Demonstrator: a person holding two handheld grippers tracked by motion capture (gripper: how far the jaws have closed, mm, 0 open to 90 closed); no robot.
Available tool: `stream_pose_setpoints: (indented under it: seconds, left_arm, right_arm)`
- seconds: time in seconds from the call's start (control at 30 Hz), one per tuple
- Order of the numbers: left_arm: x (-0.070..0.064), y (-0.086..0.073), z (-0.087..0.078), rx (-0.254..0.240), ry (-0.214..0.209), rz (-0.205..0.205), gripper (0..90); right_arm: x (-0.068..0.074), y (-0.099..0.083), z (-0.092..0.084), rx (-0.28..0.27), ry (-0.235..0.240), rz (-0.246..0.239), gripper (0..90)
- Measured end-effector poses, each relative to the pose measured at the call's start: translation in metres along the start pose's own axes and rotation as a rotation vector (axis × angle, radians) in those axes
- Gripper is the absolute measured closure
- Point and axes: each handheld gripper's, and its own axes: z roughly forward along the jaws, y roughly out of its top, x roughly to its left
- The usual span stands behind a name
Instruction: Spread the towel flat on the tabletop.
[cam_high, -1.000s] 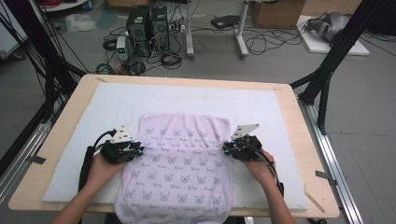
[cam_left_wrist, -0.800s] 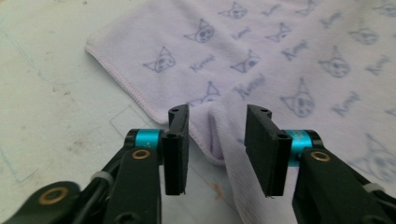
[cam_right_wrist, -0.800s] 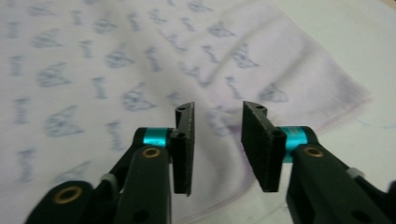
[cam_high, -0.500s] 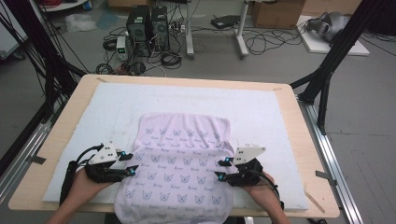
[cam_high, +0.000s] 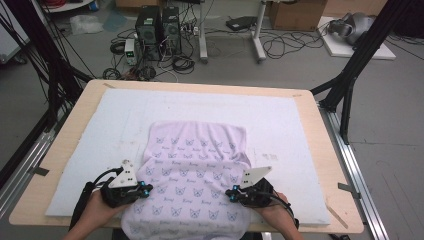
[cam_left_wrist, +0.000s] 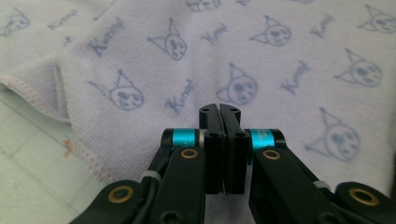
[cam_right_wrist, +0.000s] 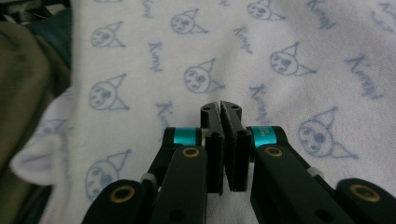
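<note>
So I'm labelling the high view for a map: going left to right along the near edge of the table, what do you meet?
Left gripper → lilac towel with a cat-face print → right gripper → bare white mat → wooden table edge.

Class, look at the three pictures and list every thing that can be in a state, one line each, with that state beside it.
towel: spread on the mat, wrinkled, near edge hanging over the table's front.
left claw: shut, nothing visibly pinched, tips over the towel.
right claw: shut, nothing visibly pinched, tips over the towel.
white mat: flat on the table.
</note>
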Motion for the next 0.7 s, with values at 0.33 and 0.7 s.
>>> stream_pose_setpoints:
  seconds: [0.33, 0.7]
  left_arm:
    - [-0.036, -0.007, -0.037, -0.057, -0.004, 0.028, 65.8]
    - [-0.016, -0.008, -0.008, 0.009, -0.024, 0.033, 83.4]
  right_arm:
    - [0.041, 0.0, -0.04, -0.135, 0.097, -0.034, 73.4]
    - [0.022, -0.014, -0.016, -0.018, 0.06, 0.0, 61.4]
